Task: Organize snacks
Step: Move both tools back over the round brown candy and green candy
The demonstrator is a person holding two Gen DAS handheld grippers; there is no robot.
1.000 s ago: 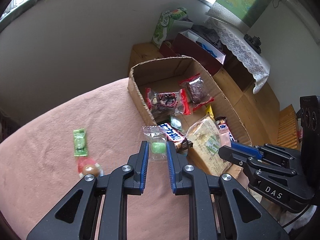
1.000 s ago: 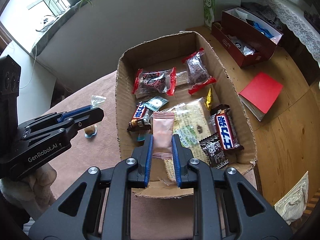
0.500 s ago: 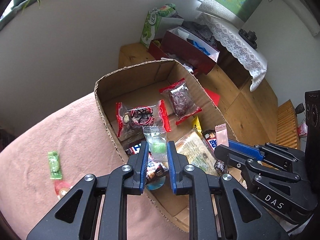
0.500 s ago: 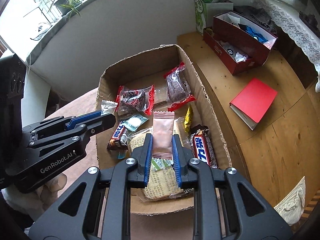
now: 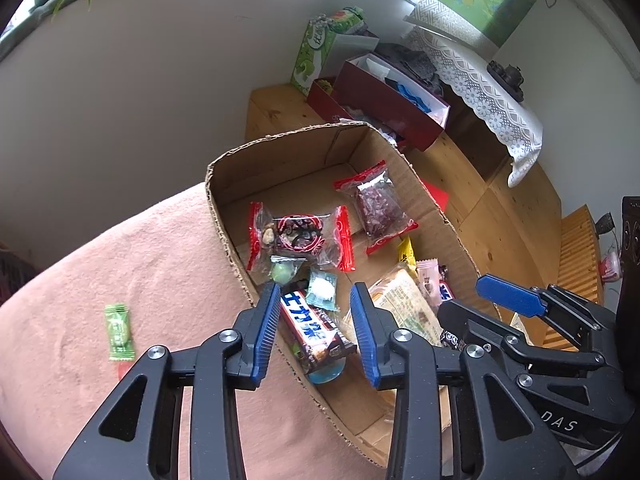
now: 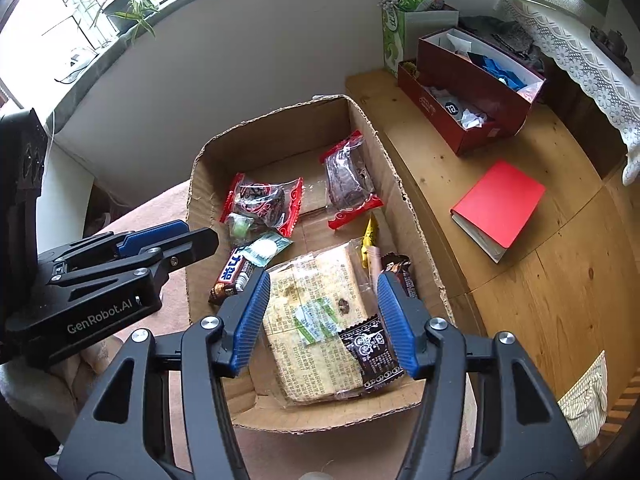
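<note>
Left wrist view: the left gripper (image 5: 314, 312) hangs over the near-left wall of a cardboard box (image 5: 224, 216), its blue pads apart and nothing pressed between them; the jaws have just been opening. Straight ahead of the fingertips, inside the box, a small clear packet with a green sweet (image 5: 283, 271) lies against a red-ended snack bag (image 5: 300, 236). Between the pads, lower down, a dark chocolate bar (image 5: 310, 330) lies on the box floor, its long axis running away from the fingers and slightly to their left.

The relation the next move likely turns on: one green-wrapped candy (image 5: 119, 332) lies outside the box on the pink cloth (image 5: 120, 264), well to the left of the left fingers, long axis pointing roughly away from them. The left hand is the nearer one. Something red shows just below it, too blurred to name.

Right wrist view: the right gripper (image 6: 324, 312) also stands with pads apart and empty, its jaws having just been opening, above a large flat cracker pack (image 6: 316, 320). A pale pink sachet (image 6: 375, 262) lies just beyond the right pad, beside a yellow packet (image 6: 370, 236).

Counted in the box: two red-ended bags, two chocolate bars, one cracker pack, one dark small packet (image 6: 370, 348), one teal sweet (image 6: 264, 246), one green sweet, one yellow packet, one pink sachet. Outside: one green candy.
</note>
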